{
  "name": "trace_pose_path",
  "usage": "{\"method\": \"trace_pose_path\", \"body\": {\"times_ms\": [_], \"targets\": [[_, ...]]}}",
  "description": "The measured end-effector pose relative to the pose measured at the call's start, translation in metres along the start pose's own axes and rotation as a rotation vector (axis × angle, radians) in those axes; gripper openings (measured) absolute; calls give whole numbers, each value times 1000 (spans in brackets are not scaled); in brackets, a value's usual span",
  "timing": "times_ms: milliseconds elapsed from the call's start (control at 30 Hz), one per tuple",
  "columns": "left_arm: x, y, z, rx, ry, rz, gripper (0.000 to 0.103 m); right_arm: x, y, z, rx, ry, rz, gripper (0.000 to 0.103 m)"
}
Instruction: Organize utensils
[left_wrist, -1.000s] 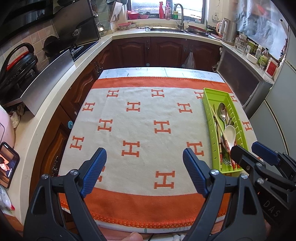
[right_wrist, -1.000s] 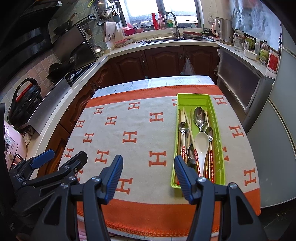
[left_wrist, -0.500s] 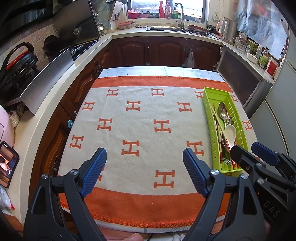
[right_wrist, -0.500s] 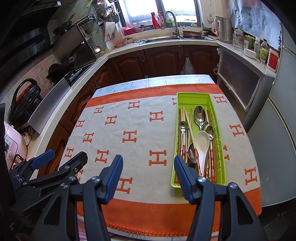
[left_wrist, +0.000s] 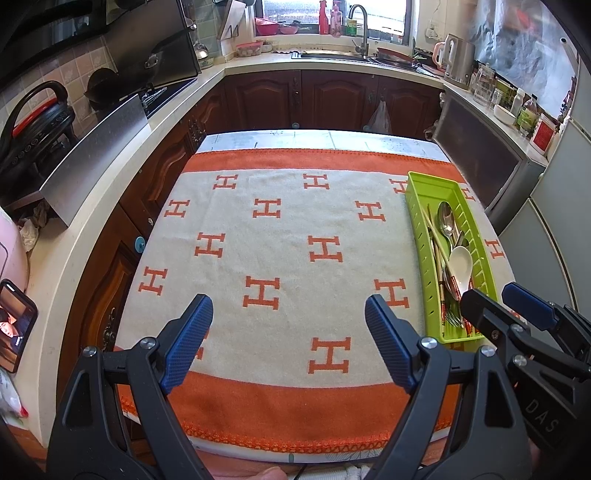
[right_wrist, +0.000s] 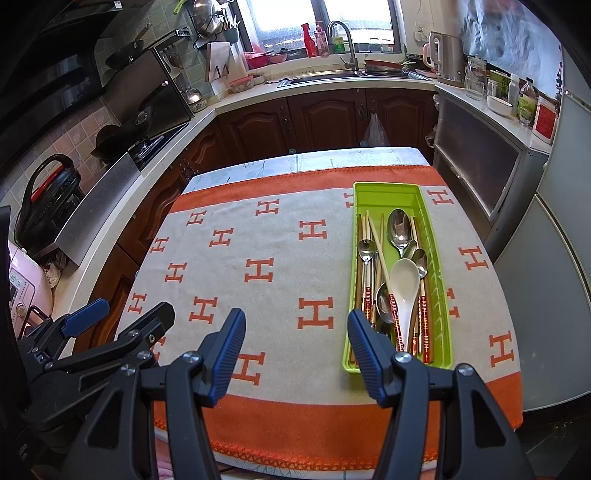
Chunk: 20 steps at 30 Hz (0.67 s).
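A lime-green slotted tray at the counter's 3 o'clock side, runs 6-to-12, holding steel spoons, a white spoon and chopsticks. Left fingers and right fingers stand wide apart, holding nothing.

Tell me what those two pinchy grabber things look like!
Both are black plastic clamps. The left gripper and right gripper each have two jaws lined with ribbed blue pads, and shiny silver screws at the joints. A blue lever sticks out of the right one, and pale letters "DAS" are printed on its body.
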<state>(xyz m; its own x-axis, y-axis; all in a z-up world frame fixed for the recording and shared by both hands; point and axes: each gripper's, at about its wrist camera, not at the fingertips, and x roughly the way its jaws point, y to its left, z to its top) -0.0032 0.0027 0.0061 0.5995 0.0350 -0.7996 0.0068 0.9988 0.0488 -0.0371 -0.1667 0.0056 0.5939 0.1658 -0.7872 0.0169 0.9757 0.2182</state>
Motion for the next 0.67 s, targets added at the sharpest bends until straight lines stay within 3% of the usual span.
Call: {"method": "trace_pose_path", "body": {"times_ms": [667], "targets": [[13,9,-5,-15,18,7,83,13,6,-5,-11,25,-11,57]]}}
